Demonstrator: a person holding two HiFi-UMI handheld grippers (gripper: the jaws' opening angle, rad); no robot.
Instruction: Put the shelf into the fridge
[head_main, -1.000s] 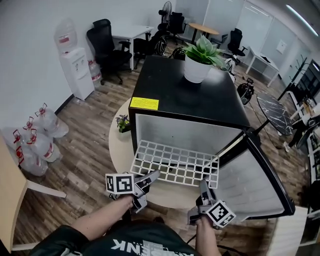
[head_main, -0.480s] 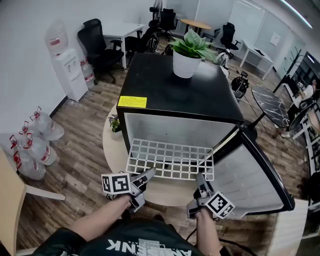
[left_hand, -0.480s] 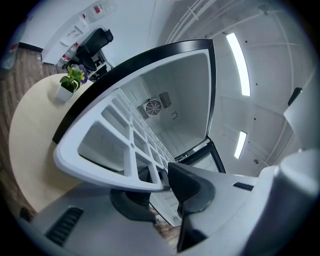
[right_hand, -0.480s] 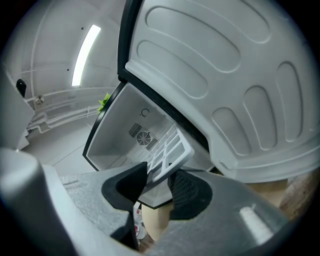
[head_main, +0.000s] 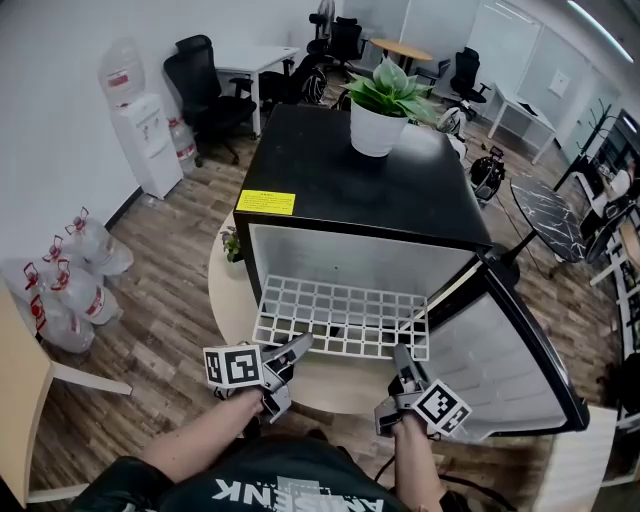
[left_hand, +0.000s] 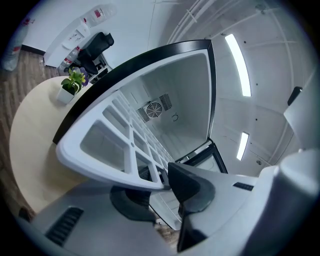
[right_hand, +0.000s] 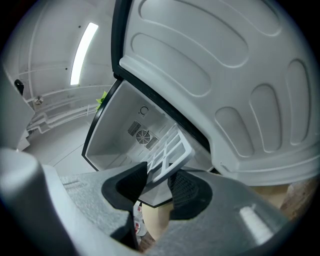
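Head view shows me the white grid shelf (head_main: 345, 318) lying roughly level, its far edge at the mouth of the open fridge (head_main: 370, 190) and most of it out in front, over the round table (head_main: 222, 290). My left gripper (head_main: 298, 347) has its jaws closed on the near left corner, and in the left gripper view the frame bar of the shelf (left_hand: 115, 142) sits pinched between the pads. My right gripper (head_main: 402, 360) is clamped the same way on the near right corner, just beside the swung-out door (head_main: 515, 365). In the right gripper view the shelf corner (right_hand: 170, 152) is nipped between both pads, with the fan grille (right_hand: 143, 135) on the back wall straight ahead. I judge the step in hand to be the slide inward. To do it well I would push both grippers forward at an equal rate so the shelf does not skew and jam against a side wall, hold it flat, and mind the right corner near the door. I cannot make out the side ledges from here, so I would feed slowly
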